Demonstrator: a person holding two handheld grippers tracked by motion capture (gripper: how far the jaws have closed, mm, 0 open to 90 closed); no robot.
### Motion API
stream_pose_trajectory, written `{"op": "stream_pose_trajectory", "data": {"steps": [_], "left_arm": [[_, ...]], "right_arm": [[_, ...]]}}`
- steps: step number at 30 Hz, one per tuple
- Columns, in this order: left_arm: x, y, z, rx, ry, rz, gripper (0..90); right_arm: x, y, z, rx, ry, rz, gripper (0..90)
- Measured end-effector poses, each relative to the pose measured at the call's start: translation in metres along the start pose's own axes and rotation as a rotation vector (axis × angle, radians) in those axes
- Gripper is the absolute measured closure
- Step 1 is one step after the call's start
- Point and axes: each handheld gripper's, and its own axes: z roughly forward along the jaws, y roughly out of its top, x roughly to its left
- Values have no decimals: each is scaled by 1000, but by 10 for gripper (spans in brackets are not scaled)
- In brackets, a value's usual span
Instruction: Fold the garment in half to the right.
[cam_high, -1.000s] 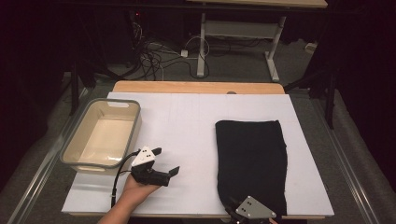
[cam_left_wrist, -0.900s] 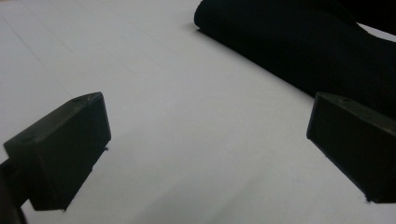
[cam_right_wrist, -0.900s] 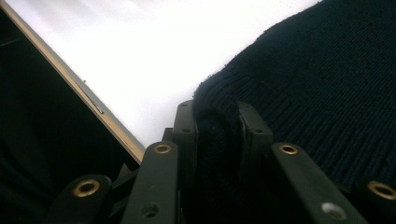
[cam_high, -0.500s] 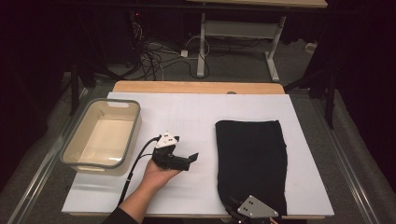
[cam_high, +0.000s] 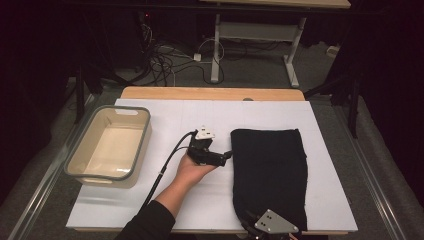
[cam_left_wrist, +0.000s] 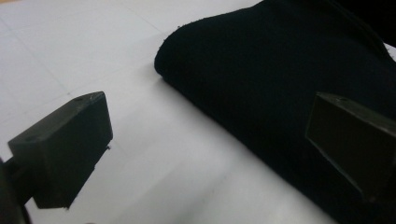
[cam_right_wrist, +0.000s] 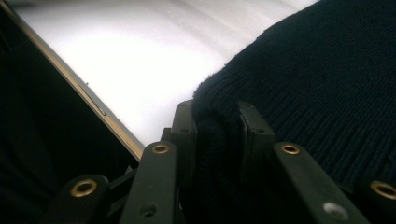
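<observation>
left tool: jaws spread, at cloth's 9 o'clock edge | right tool: clenched on black cloth corner at 6 o'clock | cloth flat on bench, 3 o'clock side

Basin left of cloth

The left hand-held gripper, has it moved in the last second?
Yes. The left hand-held gripper has travelled away from the tub, rightward, up to the black cloth's edge.
</observation>
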Motion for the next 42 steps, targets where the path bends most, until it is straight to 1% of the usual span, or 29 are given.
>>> {"op": "stream_pose_trajectory", "data": {"steps": [2, 4, 8, 10, 13, 15, 17, 18, 20, 23, 25, 27, 28, 31, 33, 34, 36, 39, 40, 41, 42], "left_arm": [[0, 5, 9, 8, -5, -8, 8], [0, 9, 16, 4, -2, -12, 38], [0, 17, 33, 27, -2, -29, 59], [-1, 21, 41, 41, -13, -36, 66], [-2, 27, 49, 53, -5, -45, 99], [-1, 30, 56, 74, 12, -55, 130], [2, 31, 62, 91, 17, -77, 141], [4, 31, 64, 100, 25, -88, 151], [6, 32, 68, 112, 49, -95, 161], [11, 30, 72, 136, 64, -118, 216], [12, 29, 74, 148, 64, -126, 221], [12, 28, 76, 157, 60, -137, 270], [12, 28, 76, 159, 65, -140, 286], [7, 28, 76, 169, 95, -122, 347], [5, 28, 77, 172, 104, -110, 416], [5, 28, 77, 170, 105, -110, 437], [4, 27, 77, 166, 86, -113, 520], [4, 27, 77, 157, 63, -130, 633], [3, 27, 76, 156, 61, -118, 671], [2, 27, 76, 153, 68, -103, 703], [2, 28, 75, 147, 71, -103, 727]], "right_arm": [[0, 0, 0, 0, 1, 2, 726], [0, 0, 0, 0, 0, 1, 725], [0, 0, 0, 0, 2, 3, 725], [0, 0, 0, -2, 1, 2, 724], [0, 0, 0, 0, 3, 7, 724], [0, 0, 0, -1, 3, 4, 724], [0, 0, 0, 0, 3, 7, 724], [0, 0, 0, 0, 3, 7, 723], [0, 0, 0, 0, 3, 7, 723], [0, 0, 0, 0, 4, 6, 723], [0, -1, 0, -1, 4, 7, 723], [0, -1, 0, -1, 3, 6, 723], [0, -1, 0, -1, 3, 6, 723], [0, -1, 0, -2, 2, 5, 723], [0, -1, 0, -1, 2, 6, 722], [0, -1, 0, -2, 2, 4, 723], [0, -1, 0, -2, 2, 3, 722], [0, -1, 0, -3, 1, -2, 724], [0, -1, 0, -3, 3, -1, 726], [0, -1, 0, -6, 3, -3, 728], [0, -1, 0, -9, 2, -6, 730]]}}
